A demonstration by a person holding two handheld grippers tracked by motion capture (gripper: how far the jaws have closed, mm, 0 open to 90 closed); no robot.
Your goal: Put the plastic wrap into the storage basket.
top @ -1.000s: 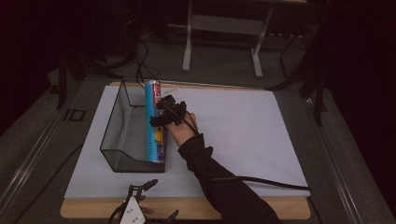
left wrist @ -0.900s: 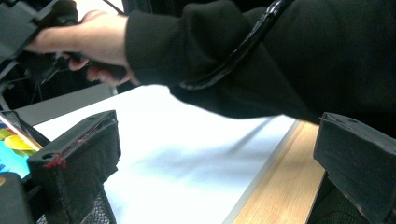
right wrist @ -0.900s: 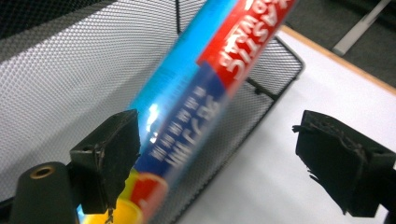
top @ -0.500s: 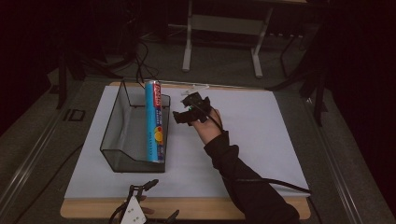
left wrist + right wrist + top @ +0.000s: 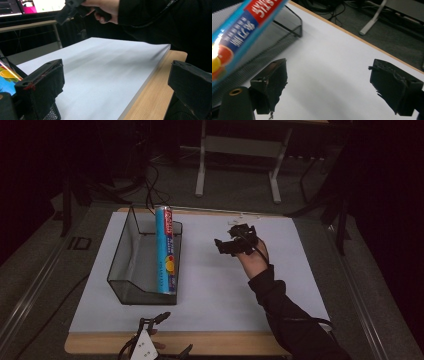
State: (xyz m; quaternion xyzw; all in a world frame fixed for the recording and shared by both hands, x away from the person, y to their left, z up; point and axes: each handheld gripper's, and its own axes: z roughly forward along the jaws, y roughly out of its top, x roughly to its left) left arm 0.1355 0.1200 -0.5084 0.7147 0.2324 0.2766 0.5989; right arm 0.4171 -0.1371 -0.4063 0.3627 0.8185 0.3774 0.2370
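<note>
right gripper view: right gripper (image 5: 328, 86) jaws wide apart, empty.

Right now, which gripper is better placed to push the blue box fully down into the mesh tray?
Right. The right gripper is open, above the sheet beside the blue box leaning on the mesh tray wall. The left gripper sits at the near table edge.

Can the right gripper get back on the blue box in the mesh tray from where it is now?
Probably yes. The right gripper hangs open beside the mesh tray, and the blue box leans on the tray's near wall with its top exposed and only bare white mat between.
</note>
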